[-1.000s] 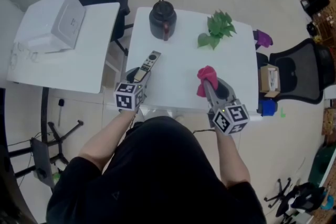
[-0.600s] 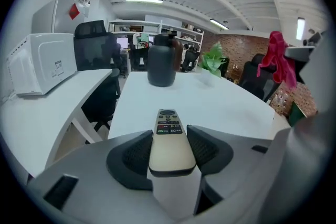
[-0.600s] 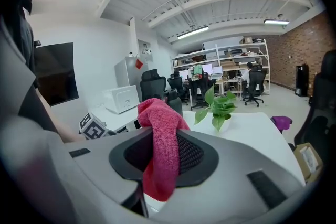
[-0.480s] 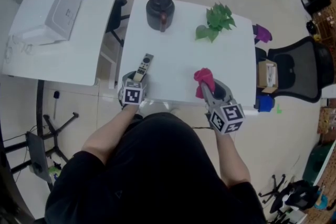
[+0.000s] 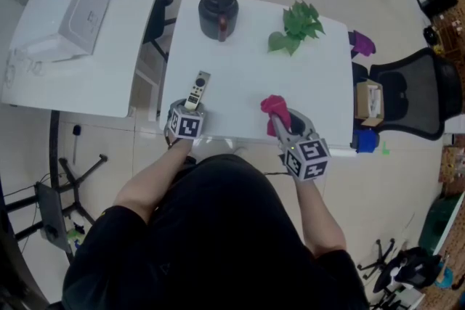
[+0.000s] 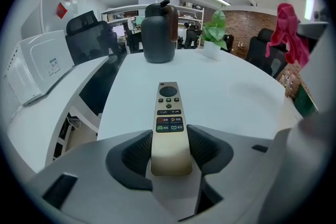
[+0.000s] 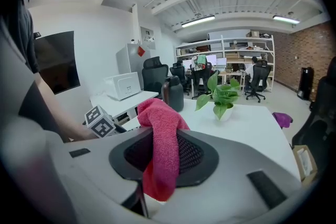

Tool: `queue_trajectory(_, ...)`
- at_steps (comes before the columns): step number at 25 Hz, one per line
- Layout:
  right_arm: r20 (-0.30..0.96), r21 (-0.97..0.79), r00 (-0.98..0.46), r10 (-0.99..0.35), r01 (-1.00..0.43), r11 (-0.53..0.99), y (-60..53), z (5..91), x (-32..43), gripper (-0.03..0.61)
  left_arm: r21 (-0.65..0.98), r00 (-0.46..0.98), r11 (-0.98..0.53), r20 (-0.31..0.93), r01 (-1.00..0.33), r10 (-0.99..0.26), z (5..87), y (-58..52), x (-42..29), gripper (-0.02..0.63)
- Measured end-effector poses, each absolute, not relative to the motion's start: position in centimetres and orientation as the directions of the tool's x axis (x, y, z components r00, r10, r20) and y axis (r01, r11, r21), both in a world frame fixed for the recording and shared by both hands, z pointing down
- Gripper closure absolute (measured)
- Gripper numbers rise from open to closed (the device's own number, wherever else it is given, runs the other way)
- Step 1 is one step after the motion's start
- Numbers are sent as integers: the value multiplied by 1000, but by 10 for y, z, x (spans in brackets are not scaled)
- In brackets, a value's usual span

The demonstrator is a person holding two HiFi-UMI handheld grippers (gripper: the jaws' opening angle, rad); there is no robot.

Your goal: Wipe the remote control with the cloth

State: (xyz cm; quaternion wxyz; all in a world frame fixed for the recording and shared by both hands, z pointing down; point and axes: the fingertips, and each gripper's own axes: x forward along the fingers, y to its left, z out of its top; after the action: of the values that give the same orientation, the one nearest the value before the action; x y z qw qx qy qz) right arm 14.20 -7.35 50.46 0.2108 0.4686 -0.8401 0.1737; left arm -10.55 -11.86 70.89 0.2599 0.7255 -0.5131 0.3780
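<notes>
Your left gripper clamps the remote by its near end at the table's near-left edge. Your right gripper pinches the cloth over the table's near edge. No wiping yet, I judge. Next, bring the cloth across onto the remote's button face.

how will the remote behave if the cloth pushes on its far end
Probably stiff: the remote control juts straight from the left gripper without sagging. It might pivot, since only its near end is clamped. The cloth droops from the right gripper, so it likely pushes softly.
</notes>
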Motion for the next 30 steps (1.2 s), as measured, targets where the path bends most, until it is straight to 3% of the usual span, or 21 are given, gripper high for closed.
queue_trajectory(10,586,-64,-408,-700,-884,462,-77,533,157,482,6,211,-357,816,-934,-538,703,-111,-105,362)
queue_trajectory(15,676,0,-326,-661,-896,443,-89,572,172,482,7,226,-349,773,-937,-593,683,-107,-117,353)
queue_trajectory(23,835,106,-177,-521,-878,468,-114,658,187,474,90,357,-399,652,-912,-669,605,-97,-111,353)
queue_trajectory(30,863,151,-128,-488,-857,492,-119,683,191,450,115,440,-478,614,-871,-656,584,-97,-96,353)
